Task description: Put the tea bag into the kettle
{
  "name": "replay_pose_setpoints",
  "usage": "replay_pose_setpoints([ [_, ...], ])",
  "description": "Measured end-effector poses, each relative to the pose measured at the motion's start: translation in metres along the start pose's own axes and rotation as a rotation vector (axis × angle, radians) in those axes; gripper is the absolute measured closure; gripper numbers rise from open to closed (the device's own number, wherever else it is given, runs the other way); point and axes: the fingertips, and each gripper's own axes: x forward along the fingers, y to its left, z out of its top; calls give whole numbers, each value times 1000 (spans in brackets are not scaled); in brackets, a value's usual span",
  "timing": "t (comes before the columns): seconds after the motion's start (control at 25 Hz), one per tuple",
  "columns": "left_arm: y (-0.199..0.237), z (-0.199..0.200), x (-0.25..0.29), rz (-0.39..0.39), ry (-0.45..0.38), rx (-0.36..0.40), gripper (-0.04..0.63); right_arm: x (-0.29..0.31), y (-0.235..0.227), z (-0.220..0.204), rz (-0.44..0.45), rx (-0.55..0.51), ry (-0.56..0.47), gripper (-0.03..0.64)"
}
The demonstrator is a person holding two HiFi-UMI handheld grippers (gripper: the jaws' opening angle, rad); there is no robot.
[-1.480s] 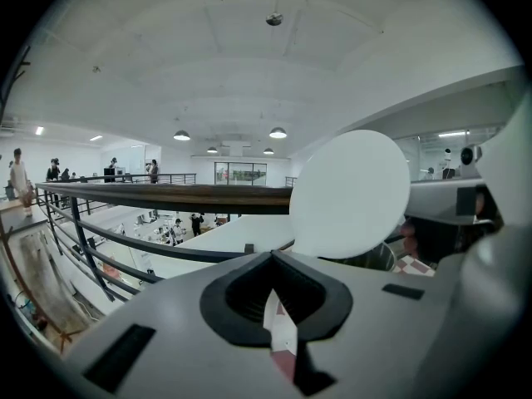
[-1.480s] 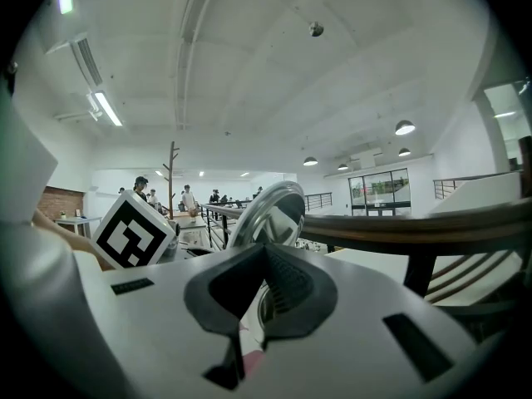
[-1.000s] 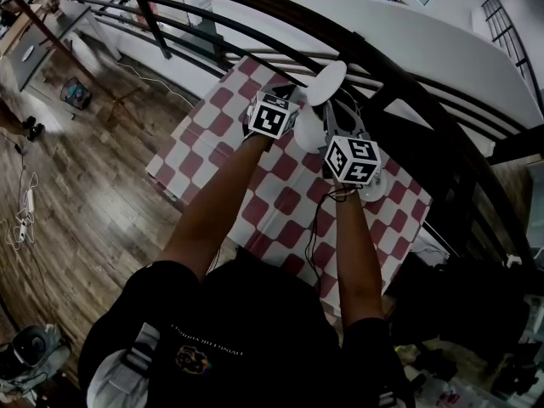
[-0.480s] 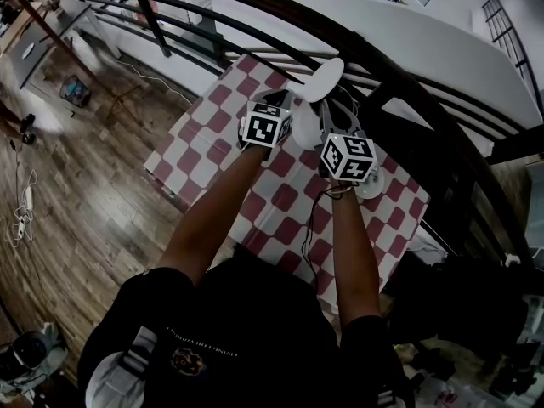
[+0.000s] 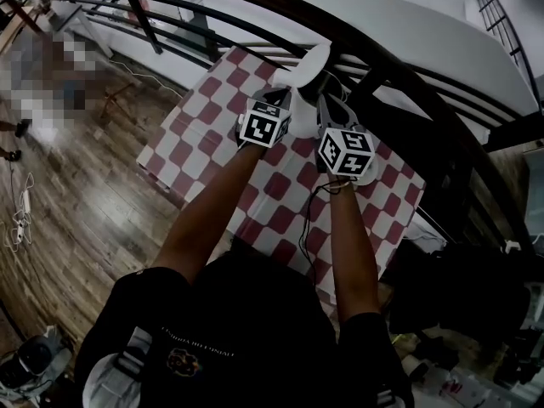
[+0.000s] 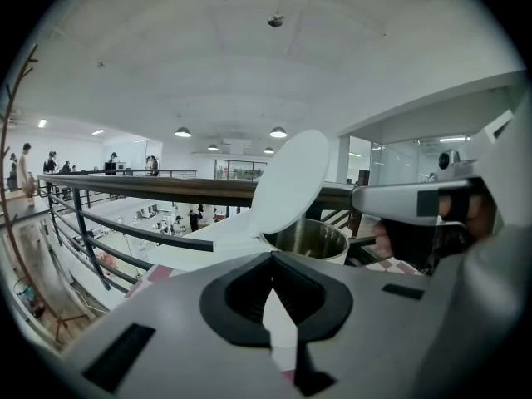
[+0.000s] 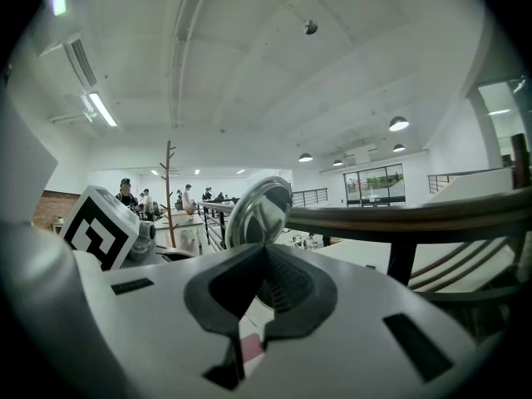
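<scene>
The white kettle [image 5: 303, 119] stands on the checked table with its lid [image 5: 313, 62] tipped up and open. In the left gripper view its steel mouth [image 6: 309, 241] lies just ahead, with the lid [image 6: 291, 181] upright behind it. My left gripper [image 5: 283, 102] hangs beside the kettle's left side and is shut [image 6: 270, 293]. A thin white sliver shows in its gap; I cannot tell whether it is the tea bag. My right gripper [image 5: 329, 113] is at the kettle's right, shut [image 7: 265, 248] and empty as far as I can see, facing the lid's shiny underside [image 7: 259, 210].
The red-and-white checked table [image 5: 191, 138] stands against a dark curved railing [image 5: 399, 70], with a drop to a lower floor beyond it. A black cable [image 5: 311, 219] runs across the cloth under my right arm. Wooden floor lies to the left.
Both grippers have shifted a little beside the kettle, the left one more. The lid has stayed open and both pairs of jaws have stayed shut.
</scene>
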Motion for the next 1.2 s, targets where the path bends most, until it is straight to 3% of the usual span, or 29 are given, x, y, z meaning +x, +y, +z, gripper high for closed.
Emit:
replay_pose_setpoints([
  [0.76, -140, 18, 24, -200, -5, 109, 592, -116, -95, -5, -224, 31, -17, 603],
  [1.2, -209, 7, 26, -298, 13, 174, 592, -188, -136, -37, -359, 77, 4, 603],
])
